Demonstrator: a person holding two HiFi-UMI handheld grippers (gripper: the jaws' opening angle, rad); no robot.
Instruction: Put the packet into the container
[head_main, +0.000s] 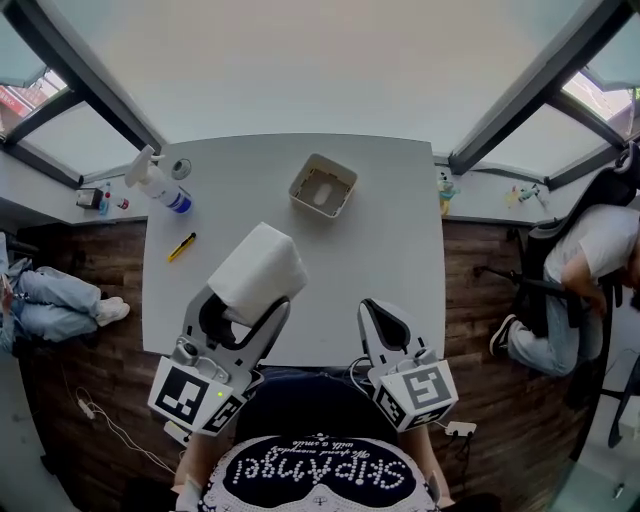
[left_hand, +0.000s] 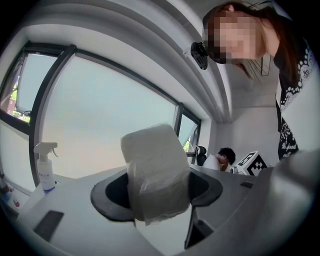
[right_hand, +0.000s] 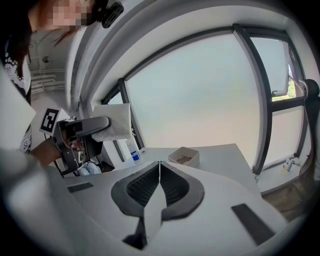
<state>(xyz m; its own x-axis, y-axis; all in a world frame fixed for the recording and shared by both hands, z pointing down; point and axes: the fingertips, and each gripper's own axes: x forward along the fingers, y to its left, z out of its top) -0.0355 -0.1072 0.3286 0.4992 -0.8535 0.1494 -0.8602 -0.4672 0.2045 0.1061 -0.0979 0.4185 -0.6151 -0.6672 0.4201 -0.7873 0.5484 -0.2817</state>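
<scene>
The left tongs (left_hand: 156, 190) grip the lower end of the soft white packet (head_main: 258, 272), which rises out of them above the worktop's (head_main: 400, 230) near edge. In the head view the container (head_main: 346, 199) sits well apart at the packet's one o'clock. The right tongs (right_hand: 160, 172), at its four o'clock, are closed on nothing.

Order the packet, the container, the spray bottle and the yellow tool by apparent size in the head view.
1. packet, held above the table, nearer the camera, which enlarges it
2. container
3. spray bottle
4. yellow tool
</scene>
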